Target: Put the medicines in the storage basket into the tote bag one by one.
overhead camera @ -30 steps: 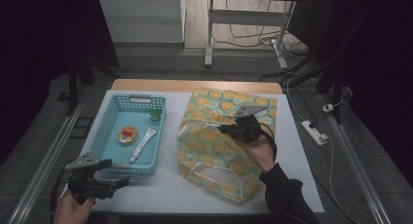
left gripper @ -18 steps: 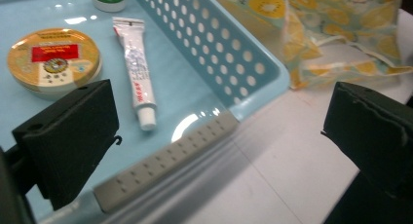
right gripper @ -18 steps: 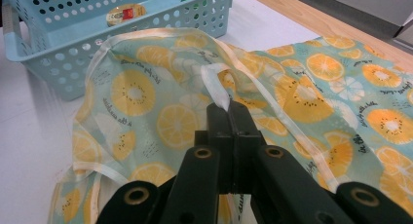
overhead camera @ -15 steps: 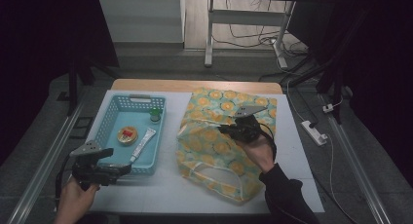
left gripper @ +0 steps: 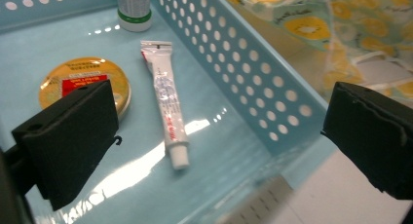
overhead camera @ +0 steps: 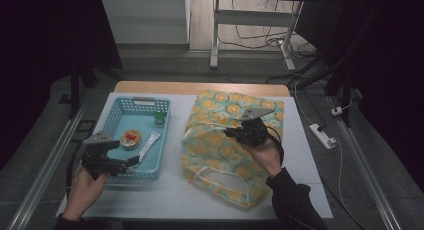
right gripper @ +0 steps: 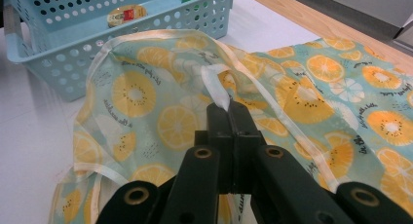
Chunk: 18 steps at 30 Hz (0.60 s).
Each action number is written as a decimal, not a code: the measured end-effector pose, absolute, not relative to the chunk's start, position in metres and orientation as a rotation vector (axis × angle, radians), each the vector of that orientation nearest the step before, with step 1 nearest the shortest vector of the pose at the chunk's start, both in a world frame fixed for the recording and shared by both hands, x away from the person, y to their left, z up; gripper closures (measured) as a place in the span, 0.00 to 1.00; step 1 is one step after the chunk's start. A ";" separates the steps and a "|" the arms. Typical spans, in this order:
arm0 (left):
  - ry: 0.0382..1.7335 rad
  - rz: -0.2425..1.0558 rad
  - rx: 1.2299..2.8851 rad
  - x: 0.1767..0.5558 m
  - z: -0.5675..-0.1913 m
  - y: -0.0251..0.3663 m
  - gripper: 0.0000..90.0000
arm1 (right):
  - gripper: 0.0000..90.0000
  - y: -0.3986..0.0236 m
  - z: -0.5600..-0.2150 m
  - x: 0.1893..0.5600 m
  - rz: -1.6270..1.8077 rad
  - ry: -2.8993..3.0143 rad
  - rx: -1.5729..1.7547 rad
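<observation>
Keep your right gripper (right gripper: 229, 112) clamped on the bag (overhead camera: 225, 140) handle right of the basket (overhead camera: 117, 121), and lower your wide-open, empty left gripper (left gripper: 219, 136) squarely over the tube (left gripper: 167, 107) inside.

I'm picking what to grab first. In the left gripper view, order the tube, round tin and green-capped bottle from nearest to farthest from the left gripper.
1. Round tin: beside the left jaw; too close to call with the tube.
2. Tube: between the jaws.
3. Green-capped bottle: basket's far end.
</observation>
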<state>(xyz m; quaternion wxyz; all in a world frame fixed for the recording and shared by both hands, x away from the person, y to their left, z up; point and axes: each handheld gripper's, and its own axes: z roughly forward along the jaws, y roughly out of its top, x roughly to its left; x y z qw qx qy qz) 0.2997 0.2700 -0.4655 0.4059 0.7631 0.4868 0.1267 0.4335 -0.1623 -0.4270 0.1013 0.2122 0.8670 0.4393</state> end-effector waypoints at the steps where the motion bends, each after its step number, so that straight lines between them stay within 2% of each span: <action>1: 1.235 0.322 1.925 0.303 -0.465 0.270 0.00 | 1.00 -0.162 -0.427 0.433 1.298 2.561 0.626; 18: 1.315 0.342 1.957 0.353 -0.464 0.277 0.00 | 1.00 -0.162 -0.427 0.434 1.302 2.558 0.626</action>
